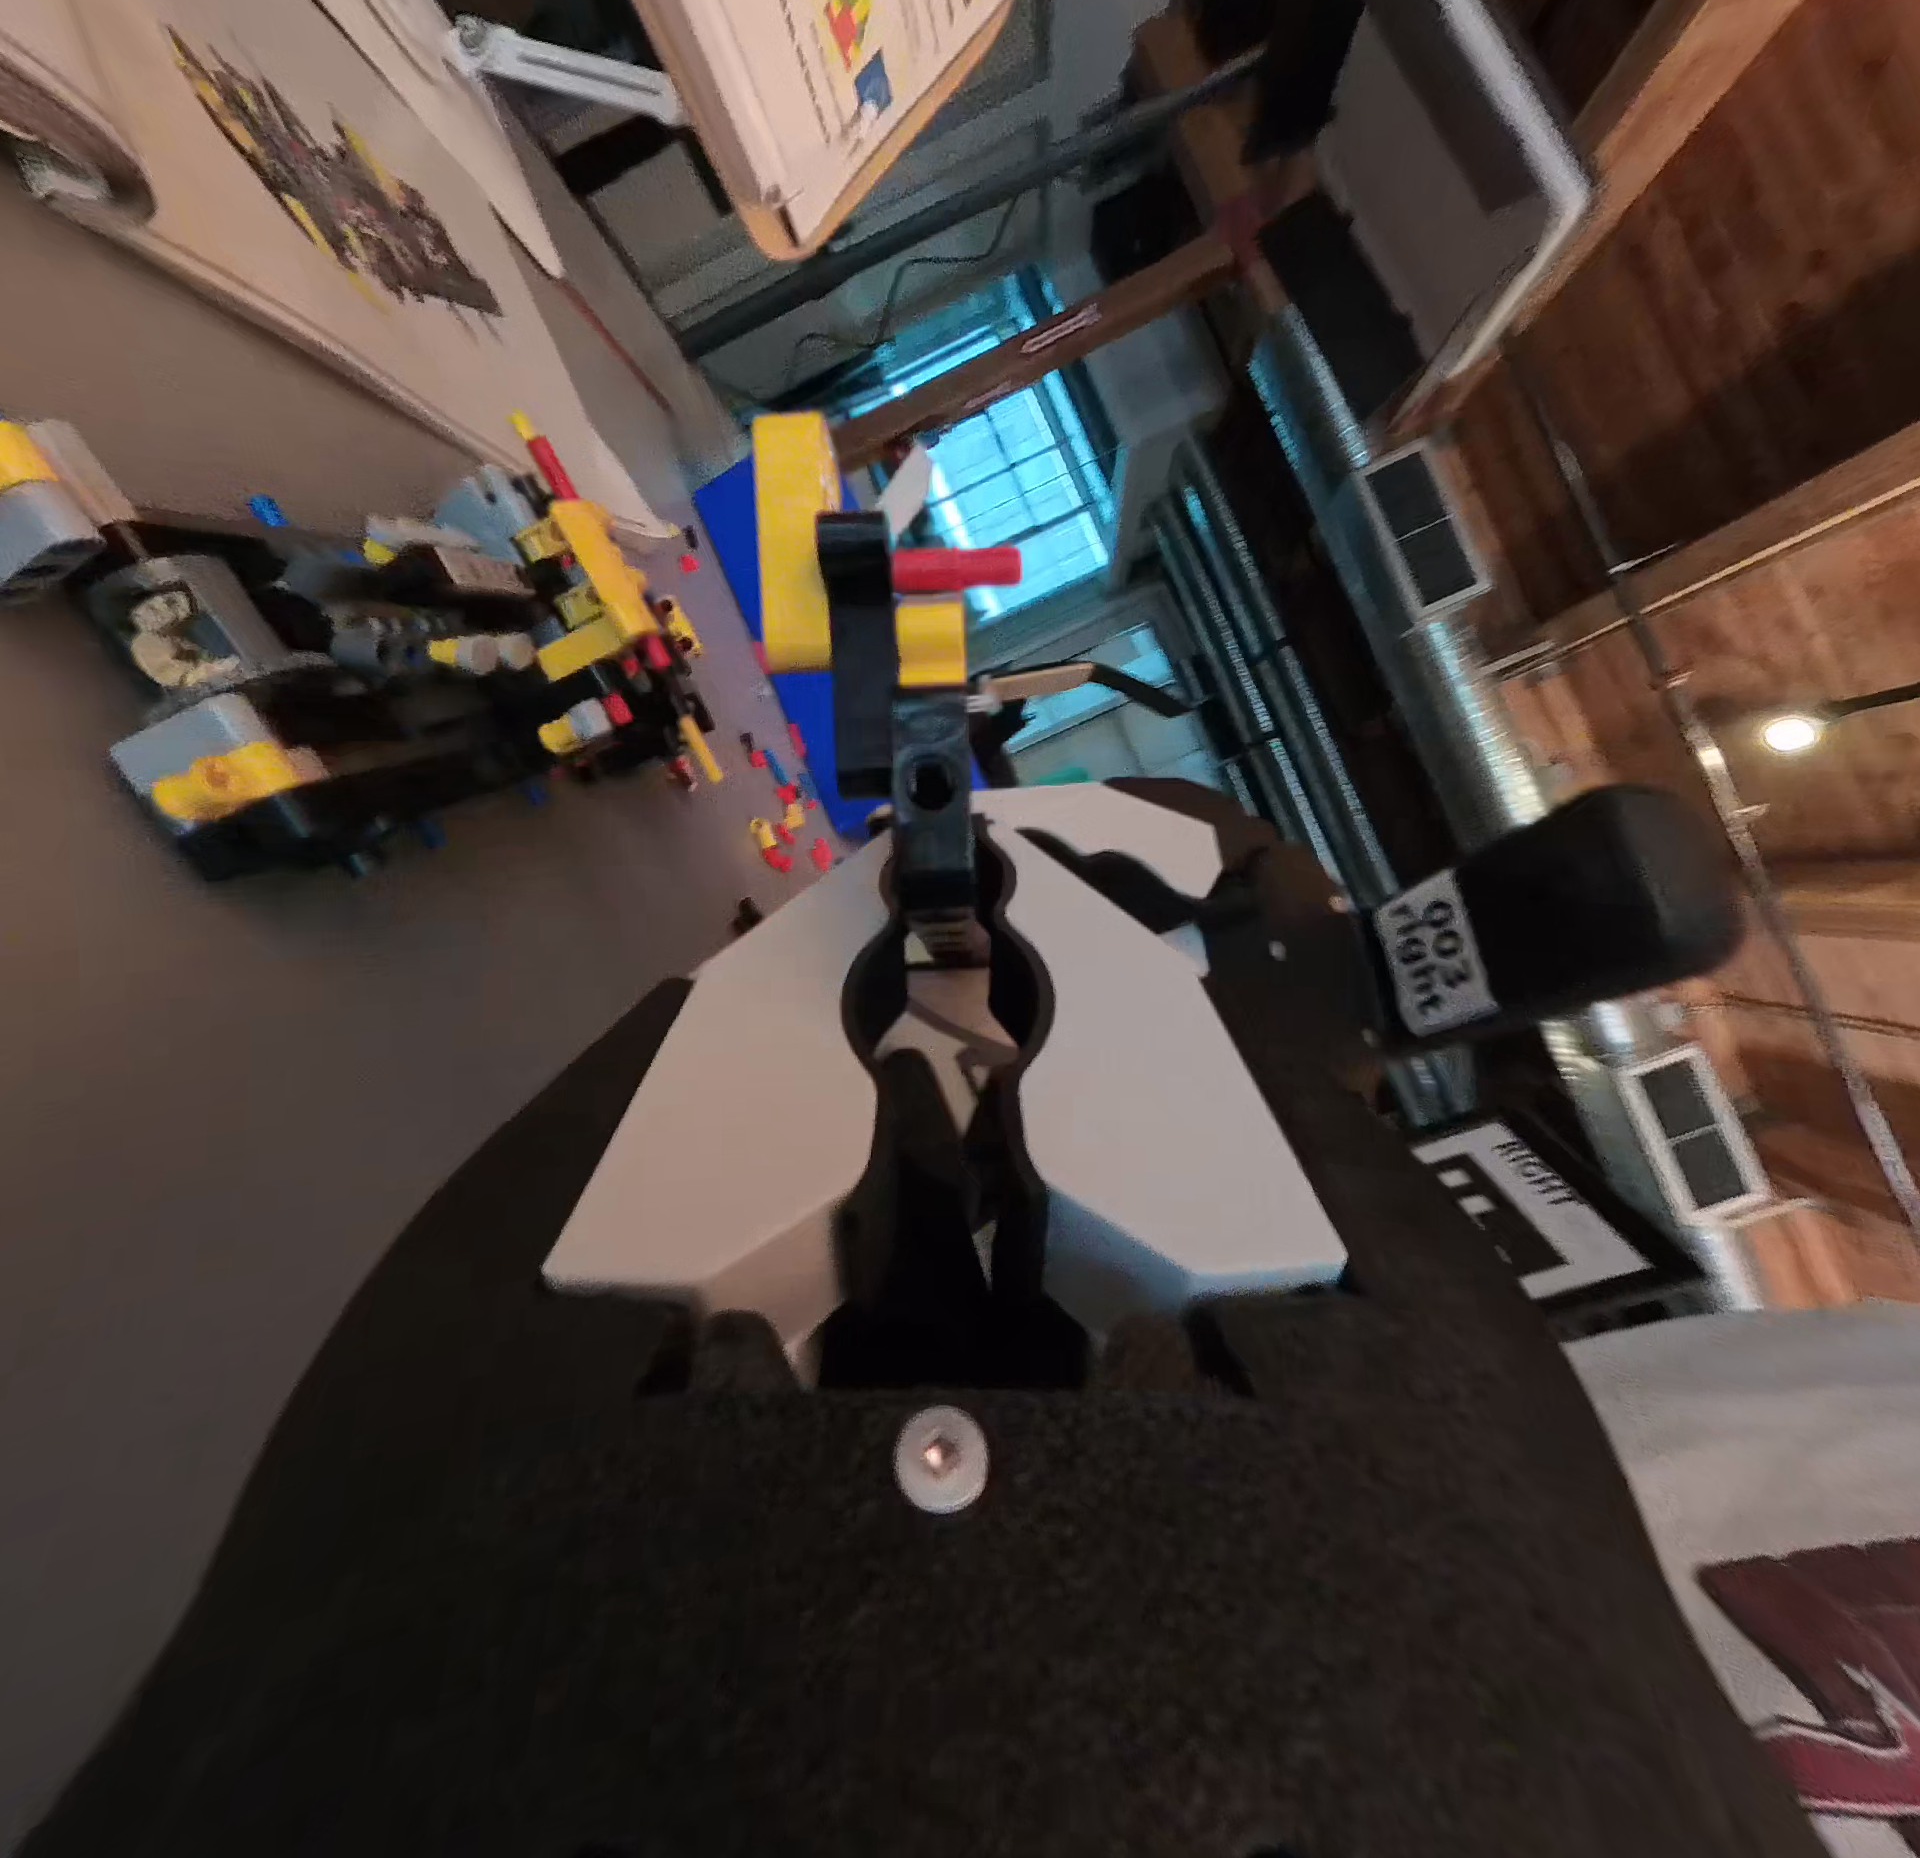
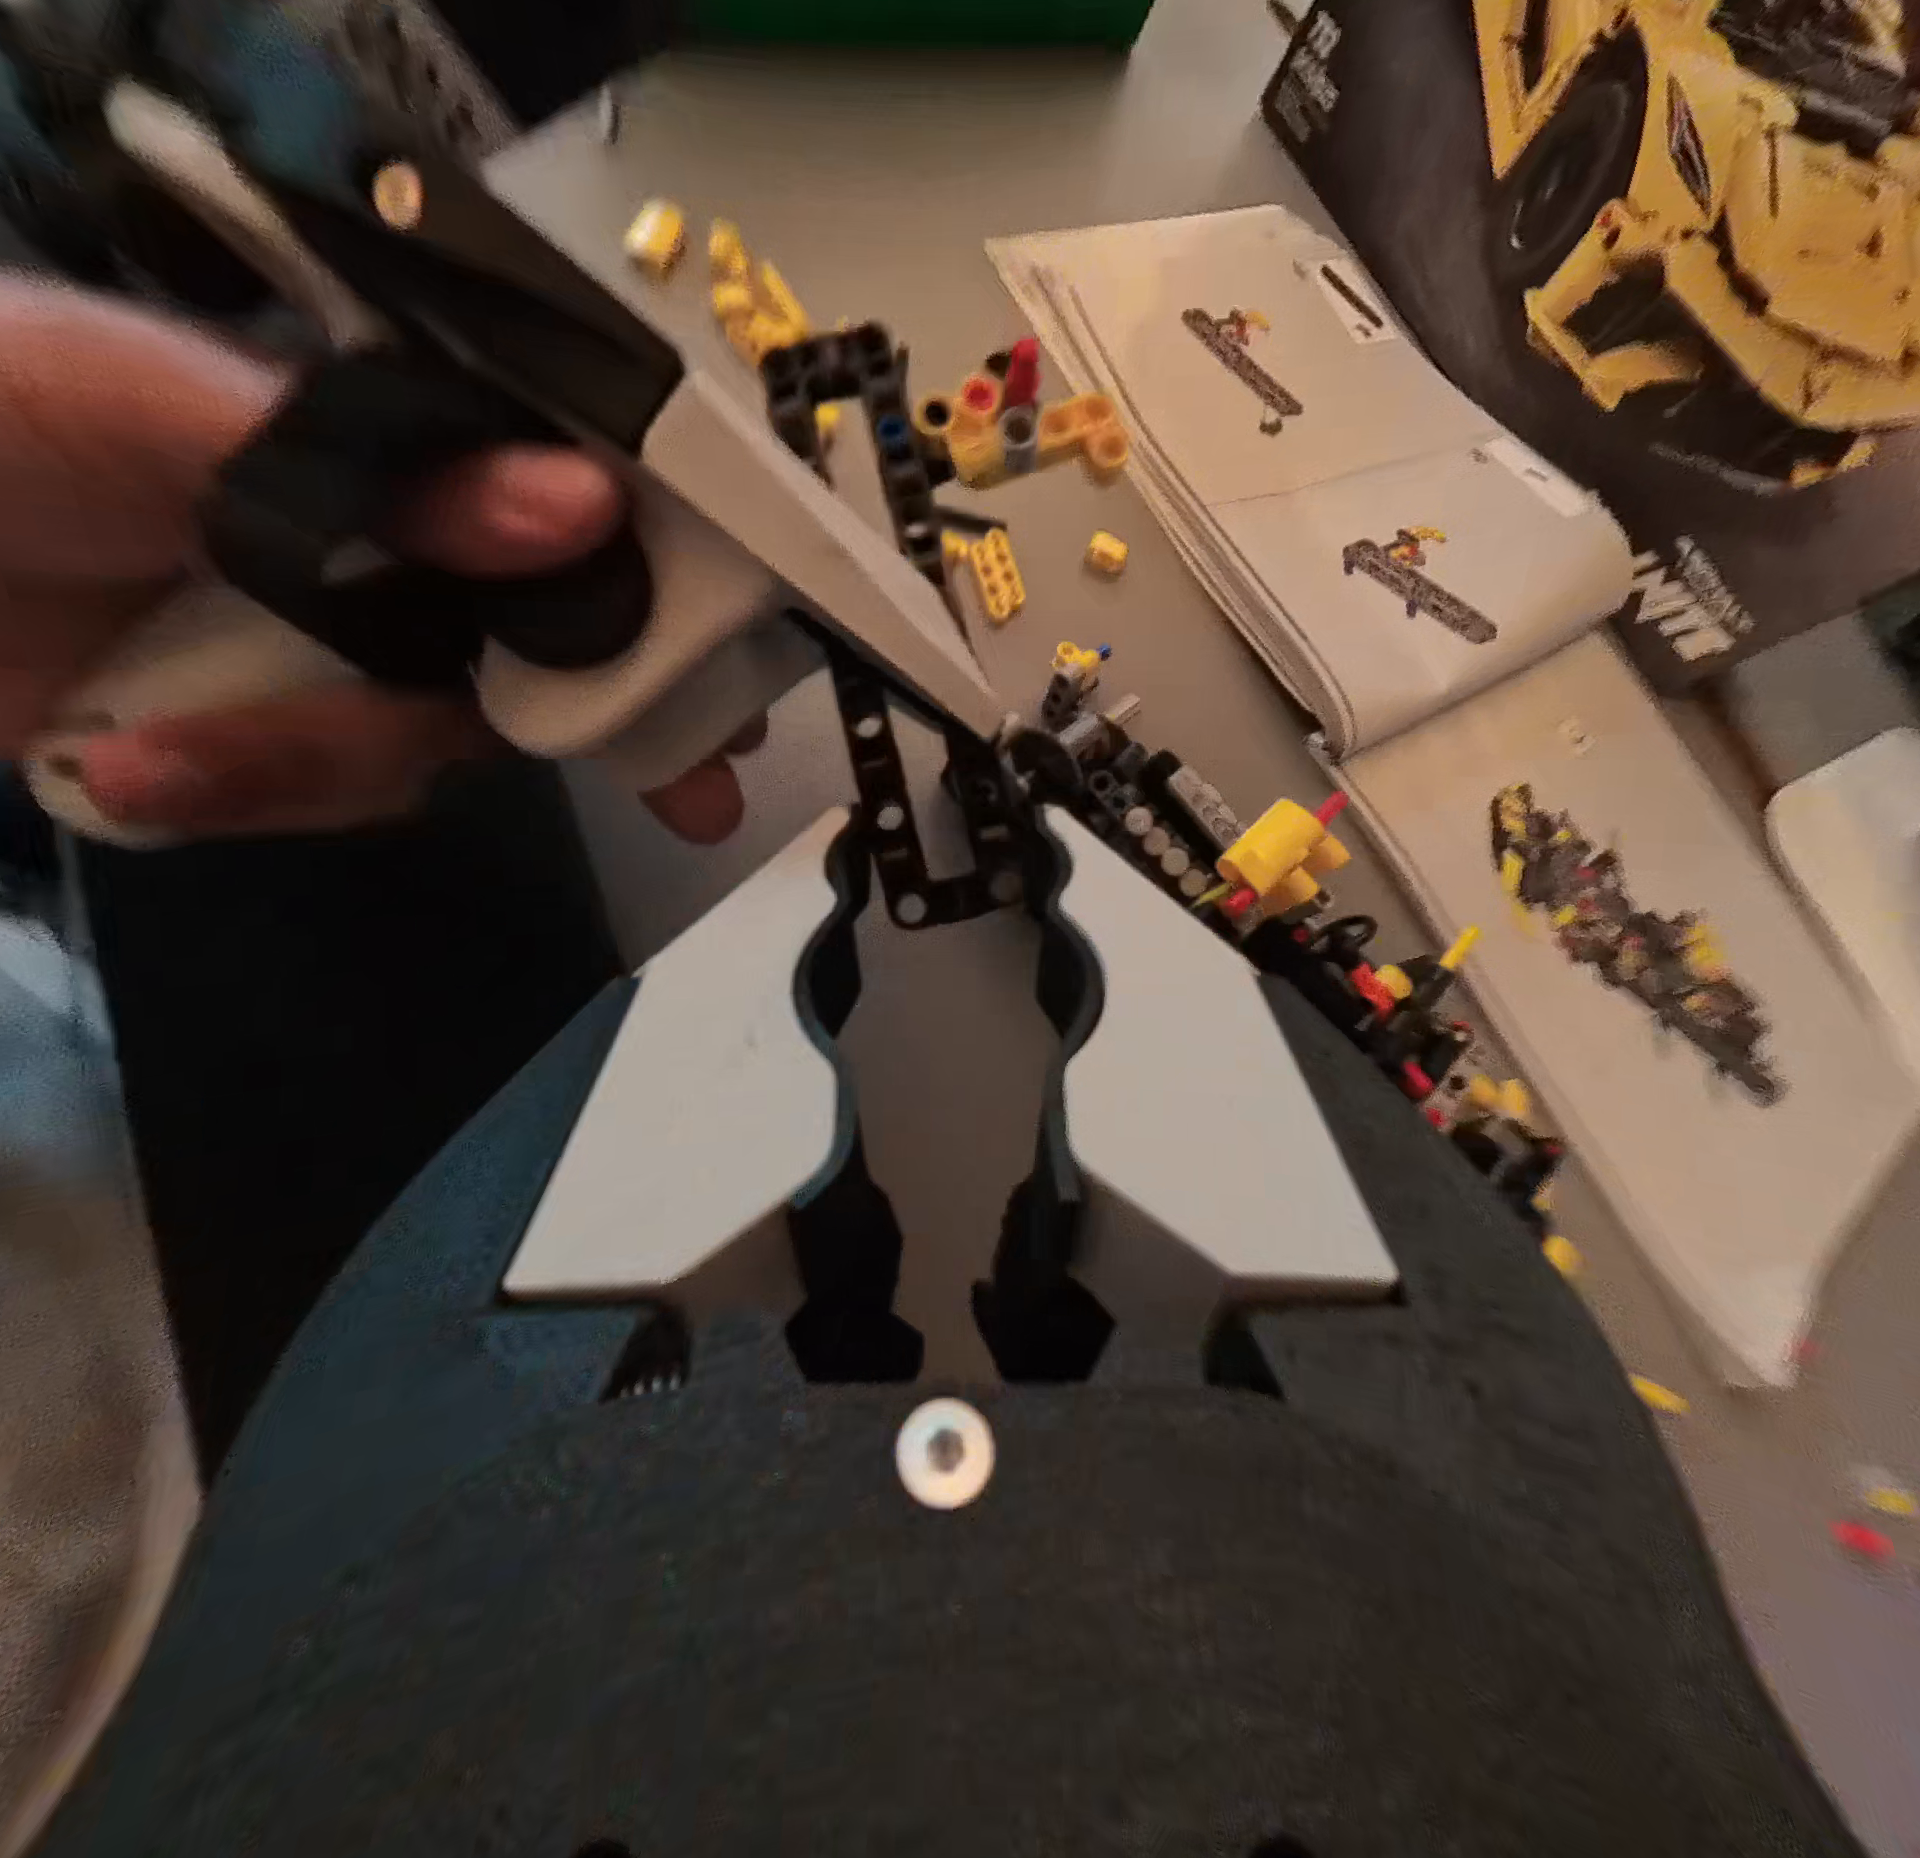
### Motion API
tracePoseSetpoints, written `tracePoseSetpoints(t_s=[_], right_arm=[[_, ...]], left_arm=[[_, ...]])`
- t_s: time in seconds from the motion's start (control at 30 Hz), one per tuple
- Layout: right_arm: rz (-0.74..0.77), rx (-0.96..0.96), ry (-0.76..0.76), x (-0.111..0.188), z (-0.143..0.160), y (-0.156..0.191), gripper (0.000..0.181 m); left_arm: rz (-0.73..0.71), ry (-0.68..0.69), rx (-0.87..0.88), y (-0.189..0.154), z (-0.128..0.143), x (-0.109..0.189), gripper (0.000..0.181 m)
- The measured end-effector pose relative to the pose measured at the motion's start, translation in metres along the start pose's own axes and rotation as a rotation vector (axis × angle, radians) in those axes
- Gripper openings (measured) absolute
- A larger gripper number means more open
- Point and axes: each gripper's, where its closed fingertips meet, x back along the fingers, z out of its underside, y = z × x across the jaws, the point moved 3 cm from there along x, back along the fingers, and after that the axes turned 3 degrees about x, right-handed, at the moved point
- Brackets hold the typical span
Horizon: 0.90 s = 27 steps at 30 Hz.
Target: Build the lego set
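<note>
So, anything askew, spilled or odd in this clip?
Small loose pieces lie scattered over the table, normal for a build. The instruction booklet bulges at the fold. Both views are motion-blurred. Nothing looks damaged.

Black angled beam frame (image 2: pixel 914 842) held up off the table (image 2: pixel 935 146), pin holes along both arms, clamped at two spots. Long black chassis build (image 2: pixel 1299 915) with yellow and red parts lying flat beside the open manual. Small yellow-and-black subassembly (image 2: pixel 997 426) and loose yellow pieces (image 2: pixel 748 281) toward the far edge.
</note>
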Motion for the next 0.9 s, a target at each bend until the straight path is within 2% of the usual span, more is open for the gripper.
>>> tracePoseSetpoints(t_s=[0.1, 0.2, 0.27, 0.37, 0.5, 0.57, 0.77, 0.9], right_arm=[[-0.041, 0.122, 0.018, 0.009, 0.009, 0.008, 0.027], [-0.155, 0.108, -0.017, 0.017, 0.024, 0.012, 0.027], [-0.234, 0.103, -0.006, 0.017, 0.043, 0.012, 0.027], [-0.317, 0.127, 0.075, 0.009, 0.074, 0.013, 0.026], [-0.386, 0.161, 0.139, -0.004, 0.095, 0.016, 0.027], [-0.413, 0.185, 0.136, -0.007, 0.098, 0.017, 0.026], [-0.431, 0.139, 0.133, -0.011, 0.106, 0.011, 0.027], [-0.394, 0.037, 0.116, 0.012, 0.114, -0.004, 0.035]], left_arm=[[-0.064, 0.048, -0.134, -0.005, 0.015, 0.001, 0.009], [-0.155, 0.124, -0.304, -0.001, 0.024, 0.015, 0.034], [-0.249, 0.187, -0.468, 0.004, 0.027, 0.035, 0.039], [-0.330, 0.390, -0.794, 0.010, 0.037, 0.054, 0.039], [-0.436, 0.588, -1.088, 0.024, 0.043, 0.052, 0.039], [-0.424, 0.650, -1.090, 0.027, 0.049, 0.046, 0.040], [-0.377, 0.690, -1.019, 0.036, 0.053, 0.027, 0.039], [-0.295, 0.683, -1.019, 0.032, 0.055, 0.009, 0.039]])
